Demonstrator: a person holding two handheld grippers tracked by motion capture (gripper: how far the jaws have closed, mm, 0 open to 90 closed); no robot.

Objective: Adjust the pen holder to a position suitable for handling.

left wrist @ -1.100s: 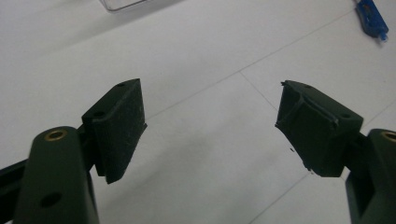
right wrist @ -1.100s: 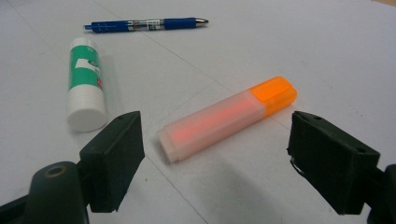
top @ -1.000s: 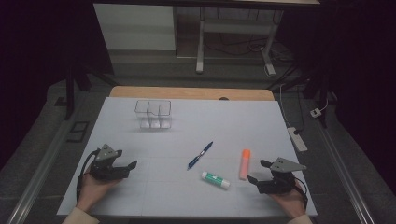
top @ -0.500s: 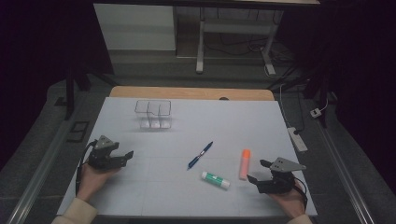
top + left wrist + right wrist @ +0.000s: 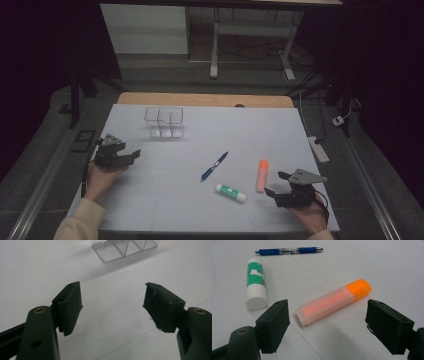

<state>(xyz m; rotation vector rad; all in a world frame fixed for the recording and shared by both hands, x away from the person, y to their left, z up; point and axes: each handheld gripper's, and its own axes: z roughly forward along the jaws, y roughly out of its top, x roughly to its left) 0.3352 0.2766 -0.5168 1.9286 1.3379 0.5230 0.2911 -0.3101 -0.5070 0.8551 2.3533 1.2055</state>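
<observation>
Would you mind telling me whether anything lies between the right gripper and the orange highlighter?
Nothing visible does. The right gripper has its jaws open, and the highlighter lies on bare table just ahead of them. The glue stick and pen lie off to one side.

Dim room, light falling mostly on the white rectangular tabletop [image 5: 150,210]. A light wooden board edge [image 5: 205,99] shows along its far edge. Beyond stands a white metal desk frame [image 5: 215,45] on dark grey carpet floor [image 5: 45,165]. A white power strip [image 5: 318,148] lies off the right edge, black cables [image 5: 305,80] trailing behind.
</observation>
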